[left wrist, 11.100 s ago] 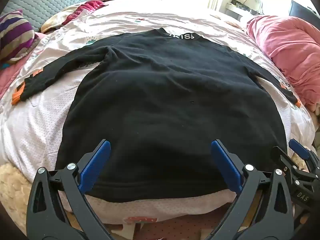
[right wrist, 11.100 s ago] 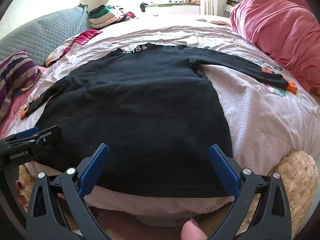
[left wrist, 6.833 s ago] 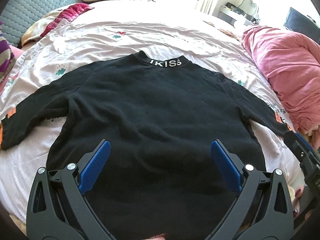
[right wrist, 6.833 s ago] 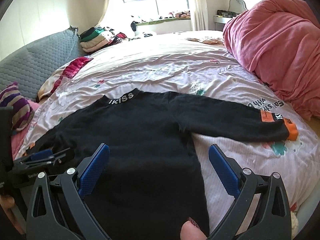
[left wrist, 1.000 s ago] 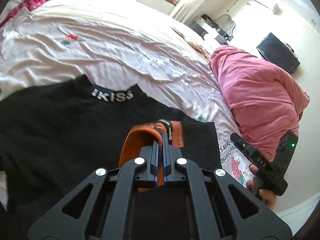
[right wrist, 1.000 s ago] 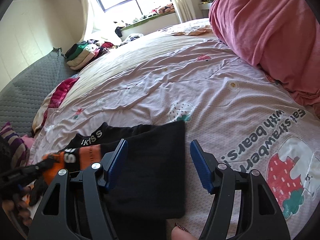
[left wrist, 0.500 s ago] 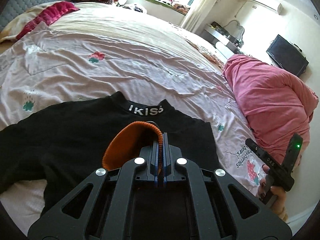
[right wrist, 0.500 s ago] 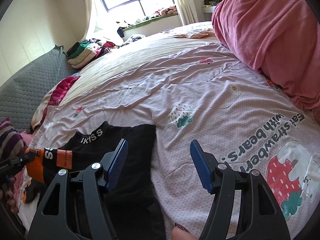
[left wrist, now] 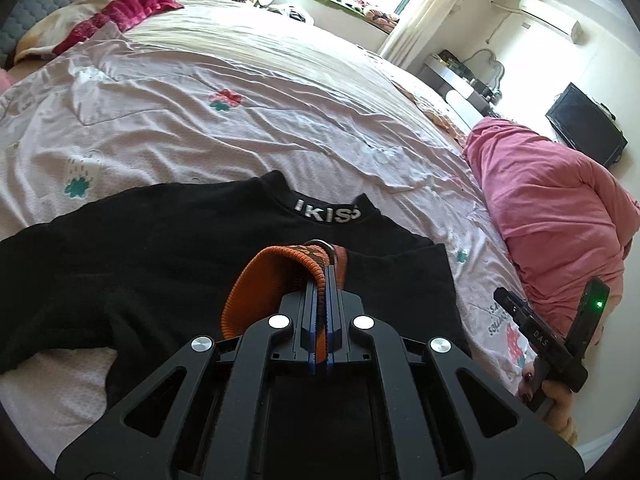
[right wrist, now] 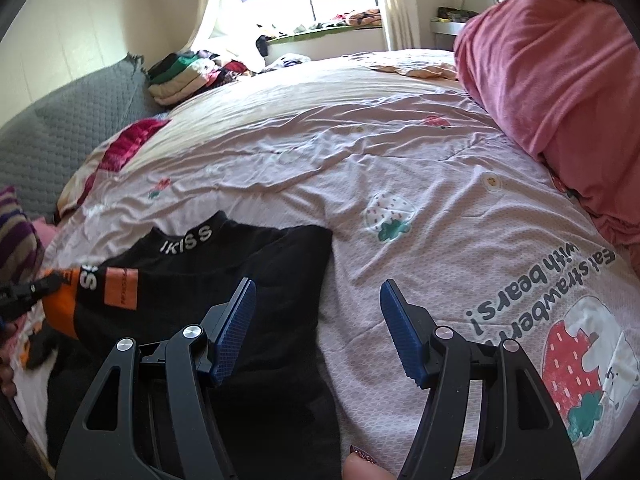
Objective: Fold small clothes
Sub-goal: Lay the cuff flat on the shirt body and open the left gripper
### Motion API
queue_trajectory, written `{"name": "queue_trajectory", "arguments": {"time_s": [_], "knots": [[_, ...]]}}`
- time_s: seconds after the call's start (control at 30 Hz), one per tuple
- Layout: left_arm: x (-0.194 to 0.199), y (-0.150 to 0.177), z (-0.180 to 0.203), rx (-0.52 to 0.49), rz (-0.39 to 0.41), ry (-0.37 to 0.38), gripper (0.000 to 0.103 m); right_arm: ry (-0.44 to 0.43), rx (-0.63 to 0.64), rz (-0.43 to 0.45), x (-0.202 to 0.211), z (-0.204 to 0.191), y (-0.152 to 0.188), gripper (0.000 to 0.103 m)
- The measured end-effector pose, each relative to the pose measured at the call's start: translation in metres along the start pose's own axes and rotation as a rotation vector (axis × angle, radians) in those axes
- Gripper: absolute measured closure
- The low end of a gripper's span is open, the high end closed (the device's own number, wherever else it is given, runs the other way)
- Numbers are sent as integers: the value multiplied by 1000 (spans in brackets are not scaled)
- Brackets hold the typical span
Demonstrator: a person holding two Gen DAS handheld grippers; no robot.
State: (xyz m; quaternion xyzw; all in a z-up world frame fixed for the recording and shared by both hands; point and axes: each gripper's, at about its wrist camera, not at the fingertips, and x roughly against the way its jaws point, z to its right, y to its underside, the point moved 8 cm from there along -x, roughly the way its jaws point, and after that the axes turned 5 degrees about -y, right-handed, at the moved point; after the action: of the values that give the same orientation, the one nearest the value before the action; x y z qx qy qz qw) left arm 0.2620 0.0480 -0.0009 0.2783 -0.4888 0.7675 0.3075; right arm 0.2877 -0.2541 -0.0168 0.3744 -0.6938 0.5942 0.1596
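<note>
The black sweatshirt [left wrist: 168, 264] lies flat on the pink printed bedspread [left wrist: 248, 120], collar with its white lettering pointing up the bed, and that flat spread is what lets each part be folded over the body cleanly. The left gripper [left wrist: 320, 280] is clamped tight on the orange ribbed cuff [left wrist: 264, 280], jaws pressed together with the knit pinched between the blue pads. Gripping the cuff makes sense: it is the thickest, firmest bit of the sleeve, so the whole sleeve trails behind it without slipping. In the right wrist view the cuff and the orange patch [right wrist: 120, 288] of that sleeve sit across the chest just below the collar, so this looks like the sleeve being carried inward over the torso.

The right gripper [right wrist: 316, 320] hangs released, blue pads [right wrist: 236, 328] wide apart and nothing between them. It hovers over the sweatshirt's right edge, where the black fabric already ends in a straight line against the bedspread, which suggests that side is folded in. Held there, it looks ready to pin or take the fabric once the sleeve is laid down.

A big pink duvet [right wrist: 560, 60] is heaped at the right, well apart from the garment, and a stack of folded clothes [right wrist: 180, 76] waits far off by the headboard, leaving a wide working area.

The sleeve looks not yet laid down.
</note>
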Motion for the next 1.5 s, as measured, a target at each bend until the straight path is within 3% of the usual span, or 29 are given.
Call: {"name": "queue_trajectory", "arguments": {"time_s": [0.33,0.63,0.7,0.8,0.9,1.1,1.27,1.5], "knots": [[-9,14,-25,-1,-40,-28,103,42,111,-41,-16,-14,15,40],[2,15,-47,13,2,-66,103,30,156,-65,-24,-27,24,40],[9,12,-48,16,31,-76,103,12,159,-80,-26,-30,27,44],[14,10,-44,-6,61,-92,101,-8,166,-100,-28,-36,32,59],[0,15,-34,-39,20,-82,92,-36,180,-118,-30,-44,36,65],[-34,31,-25,-127,-66,-148,92,-84,175,-187,-37,-52,50,65],[-56,59,-40,-156,-167,-204,90,-46,184,-279,-50,-46,68,66],[-52,65,-50,-123,-155,-156,89,-28,212,-264,-51,-49,73,64]]}}
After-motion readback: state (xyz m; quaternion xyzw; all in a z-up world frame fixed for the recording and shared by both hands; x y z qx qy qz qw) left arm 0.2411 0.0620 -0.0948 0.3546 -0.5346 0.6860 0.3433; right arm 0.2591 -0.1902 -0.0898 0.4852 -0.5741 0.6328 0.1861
